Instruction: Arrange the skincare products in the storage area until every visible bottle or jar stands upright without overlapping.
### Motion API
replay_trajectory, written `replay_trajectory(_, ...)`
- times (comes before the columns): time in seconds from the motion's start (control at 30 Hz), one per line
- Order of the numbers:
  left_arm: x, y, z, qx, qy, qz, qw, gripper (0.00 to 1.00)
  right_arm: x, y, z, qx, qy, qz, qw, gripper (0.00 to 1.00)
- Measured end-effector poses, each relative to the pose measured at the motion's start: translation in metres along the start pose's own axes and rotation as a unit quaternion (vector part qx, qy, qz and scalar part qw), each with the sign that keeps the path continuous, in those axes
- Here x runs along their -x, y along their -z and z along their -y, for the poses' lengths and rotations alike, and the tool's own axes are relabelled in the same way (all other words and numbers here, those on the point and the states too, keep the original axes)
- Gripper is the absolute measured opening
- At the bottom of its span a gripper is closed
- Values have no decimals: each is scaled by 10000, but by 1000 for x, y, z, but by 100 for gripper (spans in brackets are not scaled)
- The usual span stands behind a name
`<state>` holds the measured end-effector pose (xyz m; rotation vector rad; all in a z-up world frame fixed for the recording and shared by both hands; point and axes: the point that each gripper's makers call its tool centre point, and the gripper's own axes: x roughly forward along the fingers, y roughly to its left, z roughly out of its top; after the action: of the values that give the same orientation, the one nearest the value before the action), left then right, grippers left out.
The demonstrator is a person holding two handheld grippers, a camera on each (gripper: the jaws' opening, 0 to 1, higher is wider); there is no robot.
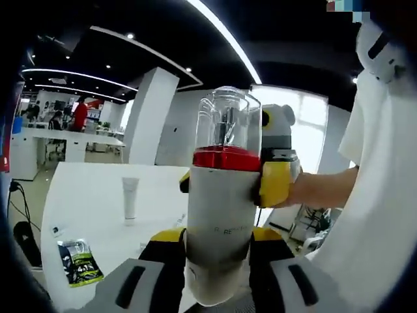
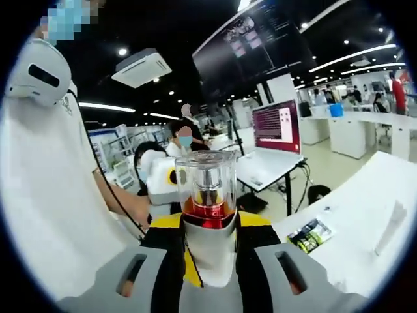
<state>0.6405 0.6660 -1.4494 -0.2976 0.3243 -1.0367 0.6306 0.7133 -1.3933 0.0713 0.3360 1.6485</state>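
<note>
A white pump bottle [image 1: 220,202] with a red collar and a clear cap is held up in the air, above the white table [image 1: 91,195]. My left gripper [image 1: 218,240] is shut on its lower body, with yellow pads on both sides. My right gripper [image 1: 228,184] comes in from the right and clamps the bottle just below the red collar. In the right gripper view the same bottle [image 2: 206,186] stands between the jaws of my right gripper [image 2: 210,229]. A white tube [image 1: 130,199] stands upright on the table; in the right gripper view the tube [image 2: 391,227] appears tilted.
A green and black sachet [image 1: 79,262] lies near the table's front edge, and the sachet [image 2: 311,235] also lies on the table in the right gripper view. The person's white sleeve and forearm [image 1: 326,189] are close on the right. A monitor [image 2: 277,127] and desks stand behind.
</note>
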Motion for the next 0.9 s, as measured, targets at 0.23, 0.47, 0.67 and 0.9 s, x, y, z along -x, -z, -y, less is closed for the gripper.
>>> replay_trajectory(0.23,-1,-3,13,121,298,112,9994,41,4,-5,-11,-142,-308,193,9992,26)
replay_trajectory(0.47,0,-2,26,255,509,109,9983,41,2,-6,-23,-186,-666,220,9974,26)
replay_trajectory(0.67,6,-2,27,261,504,53,9984,40,-2,-7,-23,-360,-790,230,9960,26)
replay_trajectory(0.9,13,-2,29,172,443,65,9988,38,-10,-8,-28,-446,-908,114,9948,27)
